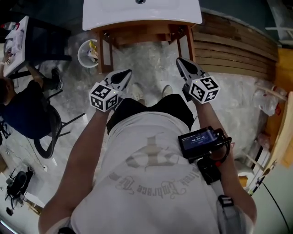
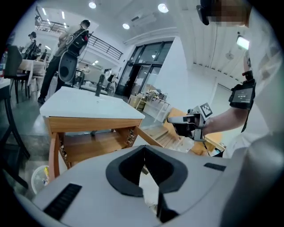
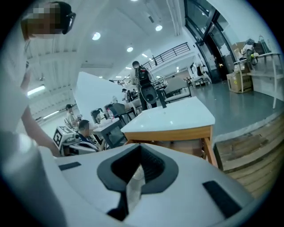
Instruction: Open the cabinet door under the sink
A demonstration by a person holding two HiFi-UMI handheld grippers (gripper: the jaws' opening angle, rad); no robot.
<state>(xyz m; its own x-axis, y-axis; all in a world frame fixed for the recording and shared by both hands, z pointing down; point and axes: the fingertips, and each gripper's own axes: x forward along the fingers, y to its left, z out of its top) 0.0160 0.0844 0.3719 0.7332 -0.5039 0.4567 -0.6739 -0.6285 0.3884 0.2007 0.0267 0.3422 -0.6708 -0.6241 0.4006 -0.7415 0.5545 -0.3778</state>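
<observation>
**Both claws pinched shut and held up, cabinet under the sink is hanging open**

So here's the scene. The left gripper (image 1: pixel 126 73) and right gripper (image 1: pixel 180 61) are both up in front of the person's chest, pointing toward the sink (image 1: pixel 142 13). Neither is touching anything. Each gripper's own view shows its jaws closed tight together with nothing between them, so both claws are empty.

The sink is a white slab on a wooden cabinet (image 1: pixel 146 31), standing on the floor straight ahead, just past the person's shoes (image 1: pixel 137 91). From the left gripper view you can see right into the cabinet, wooden shelf and all. A cabinet door (image 2: pixel 148 137) looks swung out from the cabinet's right front corner, with its hinges showing on the frame there. Both grippers are well clear of it.

Other stuff around:
- A small white bin (image 1: pixel 88 53) sits on the floor by the cabinet's left front corner.
- A slatted wooden platform (image 1: pixel 233 45) runs along the right side.
- A seated person (image 1: pixel 23 109) is off at the left edge of the head view.
- A black device with a lit screen (image 1: pixel 201 141) is strapped to the right forearm.
</observation>
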